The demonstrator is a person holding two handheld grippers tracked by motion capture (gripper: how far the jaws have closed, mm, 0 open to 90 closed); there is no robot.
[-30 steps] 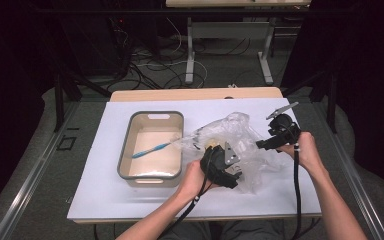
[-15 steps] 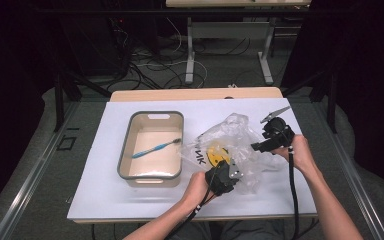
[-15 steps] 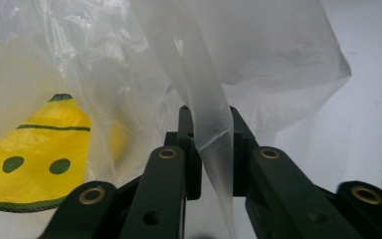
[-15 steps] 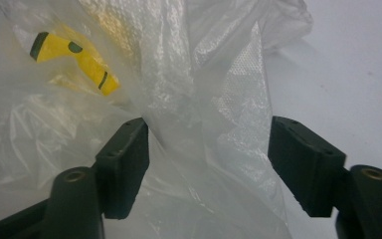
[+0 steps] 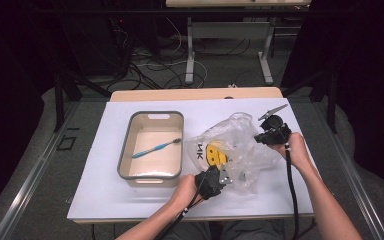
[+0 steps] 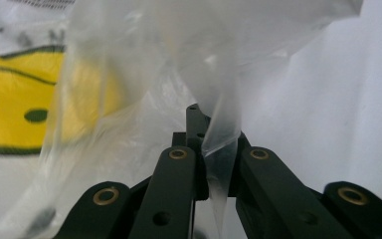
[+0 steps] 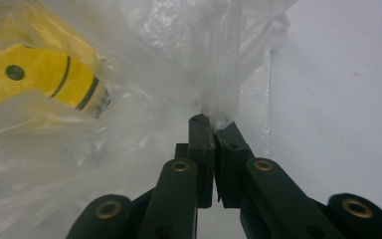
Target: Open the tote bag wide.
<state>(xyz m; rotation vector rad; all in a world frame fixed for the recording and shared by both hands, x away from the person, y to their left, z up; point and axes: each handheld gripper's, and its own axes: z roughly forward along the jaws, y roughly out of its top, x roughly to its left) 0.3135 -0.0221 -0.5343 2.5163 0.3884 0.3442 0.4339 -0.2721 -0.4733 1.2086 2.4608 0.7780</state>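
We see a blue toothbrush [image 5: 156, 148] lying in the grey tub [image 5: 125, 150]. Our left gripper [image 5: 223, 176] and right gripper [image 5: 258, 138] have just closed their jaws, each pinching film of the clear plastic bag [image 5: 240, 145], which holds something yellow [image 5: 216, 155].

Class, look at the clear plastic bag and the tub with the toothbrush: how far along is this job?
Done: the left hand-held gripper and right hand-held gripper have each just closed on the edge of the plastic bag. In hand: the bag is held between them on the table. Left, probably: the blue toothbrush lies untouched in the tub.
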